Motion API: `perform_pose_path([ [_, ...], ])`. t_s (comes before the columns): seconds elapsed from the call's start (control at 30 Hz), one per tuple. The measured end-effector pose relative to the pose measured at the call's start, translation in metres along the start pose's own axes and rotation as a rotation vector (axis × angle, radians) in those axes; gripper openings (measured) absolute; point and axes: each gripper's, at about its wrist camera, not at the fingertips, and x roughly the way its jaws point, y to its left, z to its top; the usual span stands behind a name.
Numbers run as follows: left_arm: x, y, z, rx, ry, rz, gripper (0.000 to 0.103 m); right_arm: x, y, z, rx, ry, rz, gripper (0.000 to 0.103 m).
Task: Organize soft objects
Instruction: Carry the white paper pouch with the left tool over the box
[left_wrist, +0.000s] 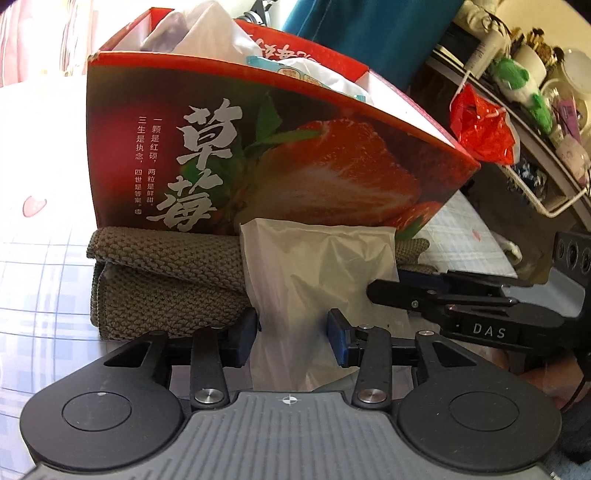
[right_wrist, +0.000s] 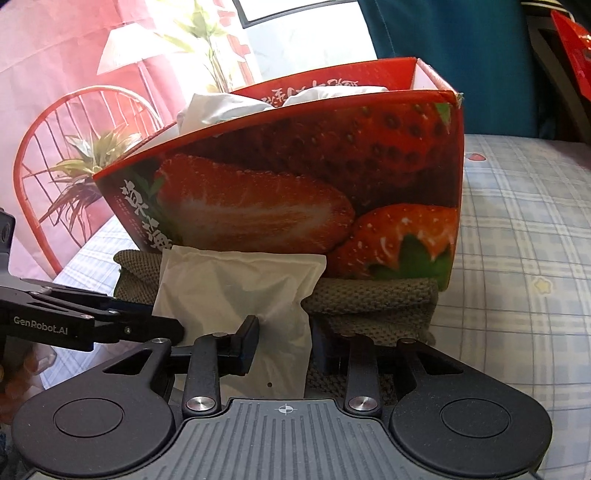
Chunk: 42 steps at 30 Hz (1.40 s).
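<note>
Strawberry box, red cardboard printed with cut fruit and white characters, stands on a bench covered in pale blue checked cloth. White bags and wrapped packets fill its open top and rise above the rim. Against the foot of its front wall lies a folded olive-brown knitted cloth, and a white plastic bag is draped over the middle of that cloth, its upper edge touching the box.

In the left wrist view the left tongs stand apart, one pad on each side of the bag's lower part; the left pad sits at the bag's edge, while the right pad is clear of the plastic, so nothing is clamped. The right tongs reach in from the right of that view, their tips at the bag's right edge.

In the right wrist view the right tongs are also apart, straddling the lower corner of the same bag, with the knitted cloth beside the right finger; whether the pads press the plastic I cannot tell. The left tongs come in from the left edge, tips just beside the bag.

A red wire chair and a spiky green plant stand behind the box.
</note>
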Motion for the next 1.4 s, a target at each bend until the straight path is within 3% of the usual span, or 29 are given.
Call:
perform_pose_path([
  [0.13, 0.000, -0.007, 0.002, -0.008, -0.007, -0.022, 0.037, -0.003, 0.004, 0.002, 0.011, 0.003, 0.023, 0.025],
  [0.6, -0.062, -0.036, 0.017, 0.072, -0.166, -0.065, 0.035, -0.061, 0.024, 0.025, -0.049, -0.136, 0.071, 0.023],
  [1.03, -0.090, -0.059, 0.077, 0.154, -0.326, -0.048, 0.035, -0.082, 0.038, 0.104, -0.160, -0.265, 0.066, 0.023],
  [1.4, -0.067, -0.047, 0.143, 0.164, -0.407, 0.012, 0.035, -0.043, 0.033, 0.175, -0.261, -0.326, -0.032, 0.022],
])
